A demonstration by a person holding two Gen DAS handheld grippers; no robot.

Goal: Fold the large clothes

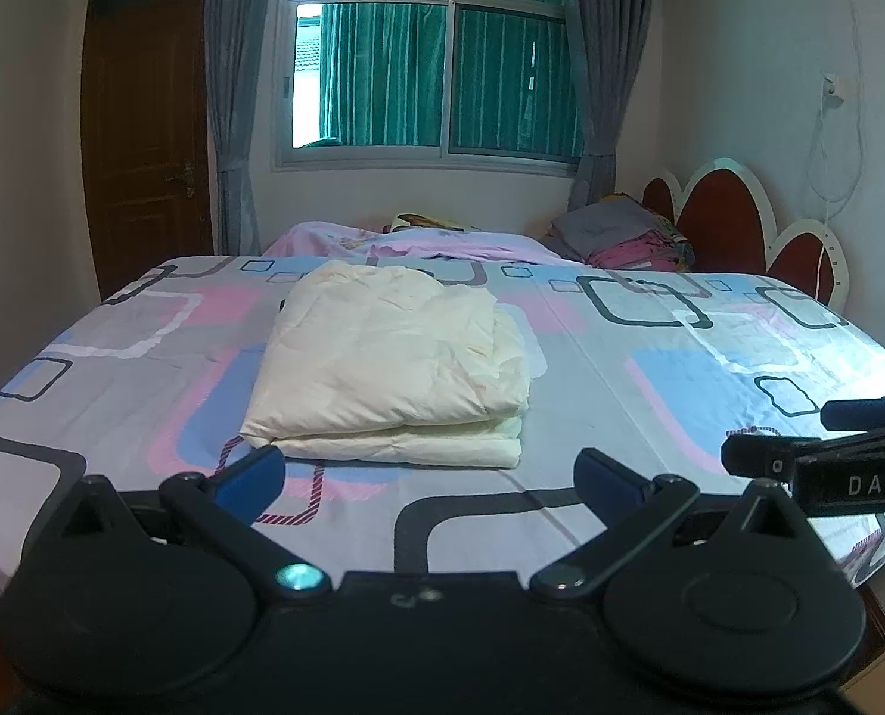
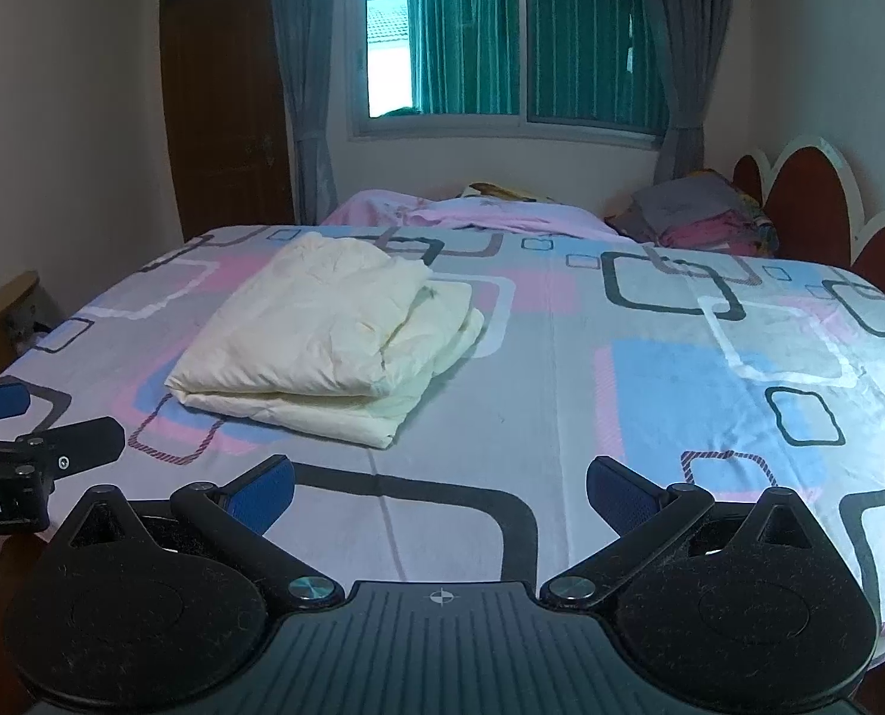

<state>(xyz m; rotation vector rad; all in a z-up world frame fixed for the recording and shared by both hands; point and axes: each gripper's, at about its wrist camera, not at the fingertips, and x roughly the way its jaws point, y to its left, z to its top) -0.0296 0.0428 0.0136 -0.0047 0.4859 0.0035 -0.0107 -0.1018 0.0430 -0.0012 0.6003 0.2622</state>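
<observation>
A cream-coloured garment (image 1: pixel 391 357) lies folded into a thick rectangle on the patterned bed sheet (image 1: pixel 651 369). In the right wrist view the same folded garment (image 2: pixel 329 336) sits left of centre. My left gripper (image 1: pixel 427 476) hovers just in front of the bundle's near edge, open, with nothing between its blue pads. My right gripper (image 2: pixel 439 488) is open too, over bare sheet to the right of the garment and nearer the bed's front. Each gripper shows at the edge of the other's view: the right gripper (image 1: pixel 823 447) and the left gripper (image 2: pixel 19 417).
A pink blanket (image 1: pixel 418 241) lies crumpled at the bed's far side. A pile of folded clothes (image 1: pixel 627 232) rests by the red headboard (image 1: pixel 722 220). A window with curtains (image 1: pixel 436 59) and a wooden door (image 1: pixel 144 137) stand beyond.
</observation>
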